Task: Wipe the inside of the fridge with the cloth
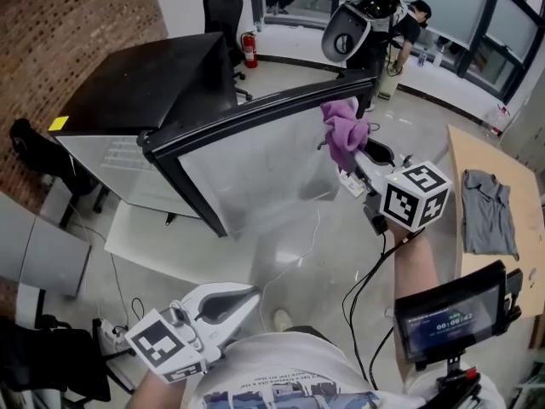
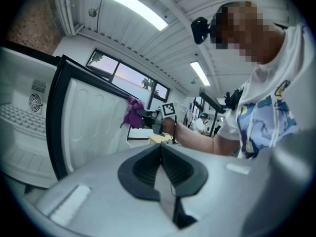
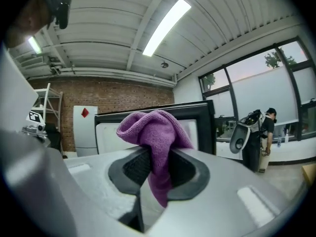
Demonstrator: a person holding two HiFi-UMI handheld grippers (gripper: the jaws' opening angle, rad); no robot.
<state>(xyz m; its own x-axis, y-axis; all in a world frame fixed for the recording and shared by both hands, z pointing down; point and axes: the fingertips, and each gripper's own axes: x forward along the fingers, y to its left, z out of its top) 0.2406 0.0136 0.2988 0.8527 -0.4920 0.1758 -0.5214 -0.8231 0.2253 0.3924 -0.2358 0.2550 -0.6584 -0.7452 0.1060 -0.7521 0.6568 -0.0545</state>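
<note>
A small black fridge point(image 1: 145, 83) stands at the upper left with its door point(image 1: 255, 160) swung open toward me, white inner lining facing out. My right gripper point(image 1: 351, 147) is shut on a purple cloth point(image 1: 343, 130), held up by the far top corner of the door. The right gripper view has the cloth point(image 3: 155, 132) bunched between the jaws, with the door point(image 3: 197, 117) just behind. My left gripper point(image 1: 247, 296) hangs low at the bottom left, shut and empty, well short of the fridge. The left gripper view takes in the white interior point(image 2: 24, 127) and the cloth point(image 2: 132, 113).
A person with a backpack point(image 1: 375, 24) stands at the back by the windows. An office chair point(image 1: 223, 7) and a fire extinguisher point(image 1: 249, 49) are behind the fridge. A wooden table point(image 1: 477, 152) with a grey shirt point(image 1: 488, 211) is at right. Cables point(image 1: 298, 254) trail on the floor.
</note>
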